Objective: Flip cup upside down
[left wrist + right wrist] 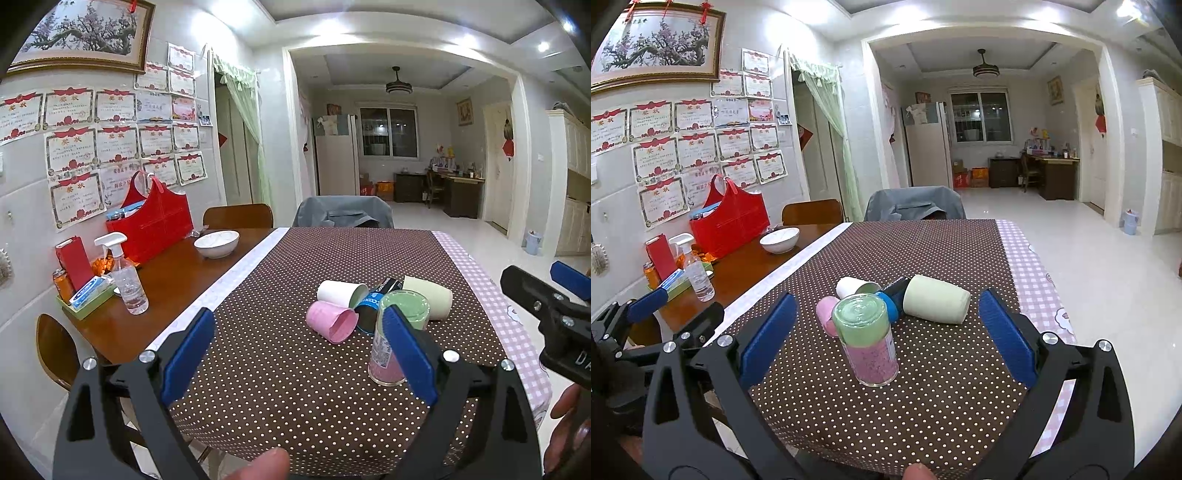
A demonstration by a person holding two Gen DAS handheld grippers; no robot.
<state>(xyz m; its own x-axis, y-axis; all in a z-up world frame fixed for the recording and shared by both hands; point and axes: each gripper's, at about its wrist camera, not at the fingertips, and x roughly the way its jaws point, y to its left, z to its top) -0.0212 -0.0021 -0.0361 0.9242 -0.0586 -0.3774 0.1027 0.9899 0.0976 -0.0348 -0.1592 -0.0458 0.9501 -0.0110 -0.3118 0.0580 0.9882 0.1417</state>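
A clear glass cup with a green and pink look stands on the dotted brown tablecloth, its flat base up, so it seems upside down. It also shows in the right wrist view. Behind it lie a pink cup, a white cup, a pale green cup and a dark blue-rimmed cup, all on their sides. My left gripper is open, empty, near the front edge. My right gripper is open with the glass between its fingers, untouched.
On the wooden table at left stand a spray bottle, a white bowl, a red bag and a green tray of small things. Chairs stand at the far end. The cloth's right edge drops to the floor.
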